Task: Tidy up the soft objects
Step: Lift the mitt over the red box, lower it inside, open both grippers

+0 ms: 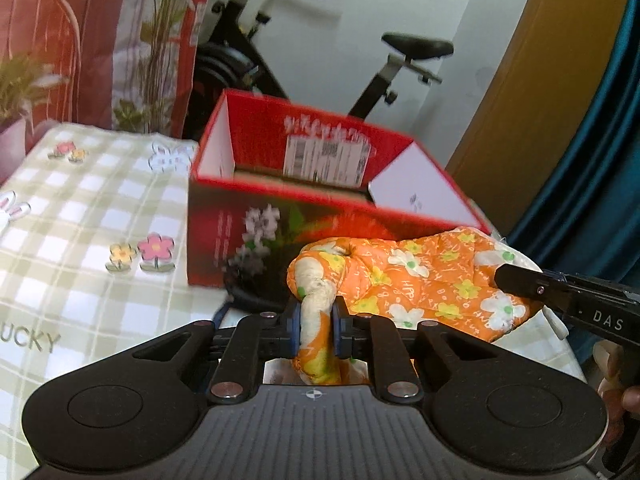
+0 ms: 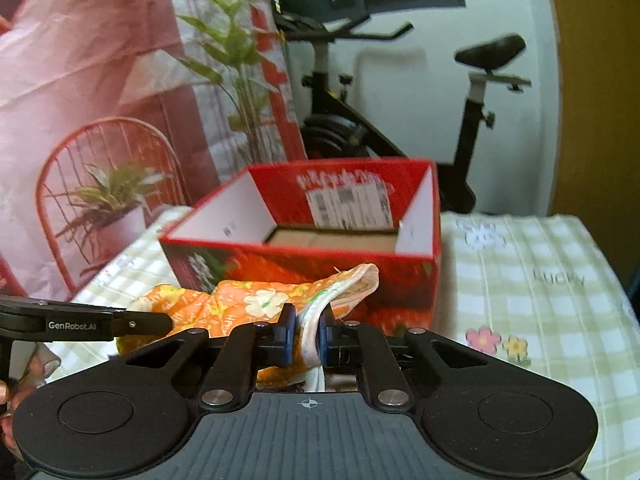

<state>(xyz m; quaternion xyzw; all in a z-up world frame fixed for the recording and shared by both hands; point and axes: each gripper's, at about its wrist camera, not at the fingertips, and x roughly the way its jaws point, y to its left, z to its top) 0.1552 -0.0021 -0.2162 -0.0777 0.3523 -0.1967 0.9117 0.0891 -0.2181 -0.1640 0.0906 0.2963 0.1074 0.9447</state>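
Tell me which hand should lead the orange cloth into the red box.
Either, slightly the right. Both grippers, left and right, are shut on the cloth. In the right wrist view the box opening sits straight ahead; in the left wrist view the cloth trails off to the box's right.

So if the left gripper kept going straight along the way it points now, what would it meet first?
Probably the red box: its front wall stands right ahead of the left gripper, which is shut on the orange floral cloth. Depth is unclear, so that is a guess.
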